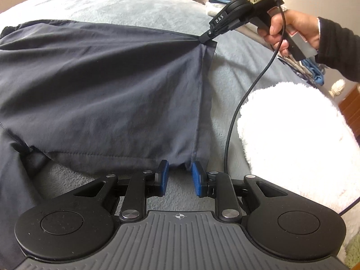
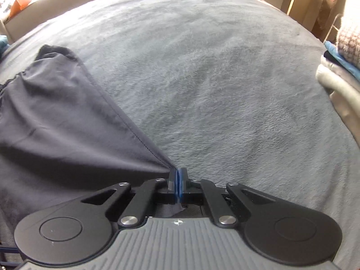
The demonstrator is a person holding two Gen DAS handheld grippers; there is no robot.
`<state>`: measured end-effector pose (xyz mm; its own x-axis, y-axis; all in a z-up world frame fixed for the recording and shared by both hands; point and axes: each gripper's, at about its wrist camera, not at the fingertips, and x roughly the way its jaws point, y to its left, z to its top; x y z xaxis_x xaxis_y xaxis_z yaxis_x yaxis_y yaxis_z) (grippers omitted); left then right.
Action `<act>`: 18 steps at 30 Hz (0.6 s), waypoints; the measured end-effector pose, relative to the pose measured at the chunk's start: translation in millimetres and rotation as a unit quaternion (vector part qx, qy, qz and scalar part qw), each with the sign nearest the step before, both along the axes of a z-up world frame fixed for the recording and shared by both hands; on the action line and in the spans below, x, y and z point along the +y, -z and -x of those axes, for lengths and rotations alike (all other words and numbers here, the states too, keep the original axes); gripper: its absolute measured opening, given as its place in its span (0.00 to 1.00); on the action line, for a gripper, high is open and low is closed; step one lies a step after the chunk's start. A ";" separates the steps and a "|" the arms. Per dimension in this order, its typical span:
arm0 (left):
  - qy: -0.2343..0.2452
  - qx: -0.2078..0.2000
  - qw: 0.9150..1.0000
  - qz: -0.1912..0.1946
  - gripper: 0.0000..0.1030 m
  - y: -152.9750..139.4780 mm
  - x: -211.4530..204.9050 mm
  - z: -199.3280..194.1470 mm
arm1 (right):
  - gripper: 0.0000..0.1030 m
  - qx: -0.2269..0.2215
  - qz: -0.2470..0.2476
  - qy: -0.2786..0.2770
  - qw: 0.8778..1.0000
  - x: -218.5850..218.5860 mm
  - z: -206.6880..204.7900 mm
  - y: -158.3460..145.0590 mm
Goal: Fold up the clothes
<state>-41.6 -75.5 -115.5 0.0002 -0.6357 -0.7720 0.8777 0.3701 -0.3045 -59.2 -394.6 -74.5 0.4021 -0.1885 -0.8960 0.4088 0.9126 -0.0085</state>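
Fingers [image 2: 173,180] of right gripper [image 2: 177,175] pinch dark garment [image 1: 101,85] corner.

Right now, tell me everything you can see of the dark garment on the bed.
The dark garment is navy, of thin, smooth woven cloth with stitched hems and a seam near its right edge. It lies mostly spread on the grey blanket, lightly creased. One corner is pinched in the shut right gripper, and folds fan out from that pinch, so the cloth looks pulled taut there. The near hem sits at the left gripper, whose blue pads stand apart on either side of it, not pressing. Its far end looks bunched.
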 end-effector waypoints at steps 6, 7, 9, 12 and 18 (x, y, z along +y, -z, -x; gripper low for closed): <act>-0.001 0.011 1.000 0.004 0.22 -1.1 5.8 -2.0 | 0.05 0.020 0.053 0.007 0.998 -4.8 -13.0 23.4; -0.002 0.009 1.000 0.004 0.22 -2.7 8.6 -2.4 | 0.12 0.031 0.076 0.004 0.997 -3.1 -14.7 27.0; -0.008 -0.002 1.000 0.001 0.22 -6.4 15.3 -2.6 | 0.21 0.039 0.115 0.010 0.993 2.1 -12.5 23.9; -0.026 -0.032 0.999 -0.006 0.22 -14.1 33.7 -7.1 | 0.21 -0.015 0.108 -0.022 0.994 27.9 0.6 -4.9; -0.085 -0.111 0.989 -0.057 0.22 -16.8 56.0 -35.6 | 0.24 -0.104 0.038 -0.289 0.951 158.8 10.4 -47.6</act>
